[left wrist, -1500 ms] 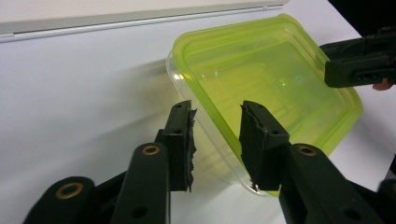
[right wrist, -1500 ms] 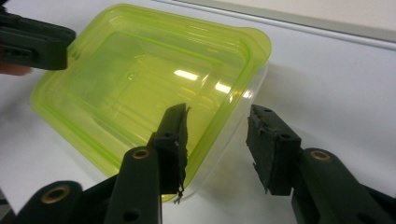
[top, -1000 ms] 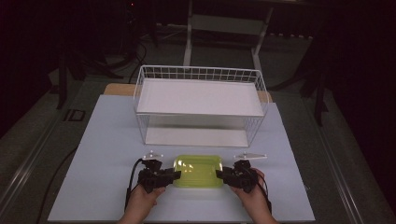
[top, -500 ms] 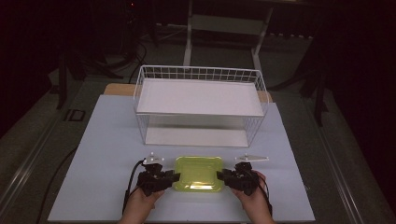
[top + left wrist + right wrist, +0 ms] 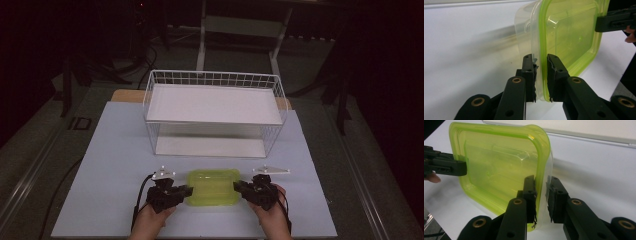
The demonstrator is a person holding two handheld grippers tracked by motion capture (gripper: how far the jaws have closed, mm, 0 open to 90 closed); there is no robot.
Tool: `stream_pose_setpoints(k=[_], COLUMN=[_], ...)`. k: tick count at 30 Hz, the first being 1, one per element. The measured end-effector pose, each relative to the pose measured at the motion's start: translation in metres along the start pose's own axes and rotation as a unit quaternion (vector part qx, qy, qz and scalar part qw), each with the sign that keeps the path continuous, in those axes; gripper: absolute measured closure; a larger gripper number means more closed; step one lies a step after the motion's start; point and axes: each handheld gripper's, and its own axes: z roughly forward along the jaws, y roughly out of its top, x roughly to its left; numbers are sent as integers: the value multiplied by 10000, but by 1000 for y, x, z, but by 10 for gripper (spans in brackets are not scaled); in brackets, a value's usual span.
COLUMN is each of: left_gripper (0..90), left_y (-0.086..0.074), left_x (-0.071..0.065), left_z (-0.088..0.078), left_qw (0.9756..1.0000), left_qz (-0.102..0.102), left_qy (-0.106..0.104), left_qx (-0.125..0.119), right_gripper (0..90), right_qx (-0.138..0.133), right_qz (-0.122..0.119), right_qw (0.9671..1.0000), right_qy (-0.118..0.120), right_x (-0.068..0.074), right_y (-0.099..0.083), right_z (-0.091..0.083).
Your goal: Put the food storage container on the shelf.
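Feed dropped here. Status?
Left gripper and right gripper shut on container ends. Wire basket beyond; nothing between.

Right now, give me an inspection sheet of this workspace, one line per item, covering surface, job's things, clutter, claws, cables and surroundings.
Surface: white table top, bare in front of the rack.
Job's things: lidded clear container with green lid near the front edge, between both claws; white wire rack with two shelves behind it, both shelves bare.
Clutter: nothing seen.
Claws: left claw closed on the container's left rim, one jaw on the lid, one on the clear wall; right claw closed on the right rim the same way.
Cables: black cable trails from the left claw towards the front edge.
Surroundings: dark room, grey floor, metal stand legs behind the table.
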Motion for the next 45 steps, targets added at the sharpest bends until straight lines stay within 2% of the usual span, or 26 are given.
stream_pose_setpoints(k=[5,7,9,13,15,23,28,33,35,45], left_gripper=[792,792,795,798,800,801,799,799,799,799], left_y=[10,16,23,38,44,65,69,67,68,75], left_x=[0,-1,1,4,5,14,22,33,35,44], left_z=[-5,-7,-8,-9,-9,2,16,28,30,40], left_qw=[9999,9998,9997,9992,9989,9987,9986,9985,9985,9981], left_qz=[-28,48,24,111,132,211,188,4,23,24], left_qy=[68,140,133,163,160,225,207,156,198,316], left_qx=[-91,-124,-214,-345,-415,-405,-449,-517,-511,-536], right_gripper=[785,785,784,784,784,781,781,784,785,783], right_qx=[-108,-162,-211,-329,-396,-522,-560,-622,-607,-676], right_qz=[-19,-7,-1,53,65,197,252,251,304,227], right_qw=[9999,9999,9998,9994,9992,9982,9976,9967,9968,9957], right_qy=[26,19,-1,-51,-74,-216,-334,-462,-429,-592], right_x=[1,1,1,0,-1,-10,-19,-24,-28,-34], right_y=[8,12,17,29,35,50,55,59,60,64], right_z=[-2,-2,-1,-2,-2,6,15,25,30,46])
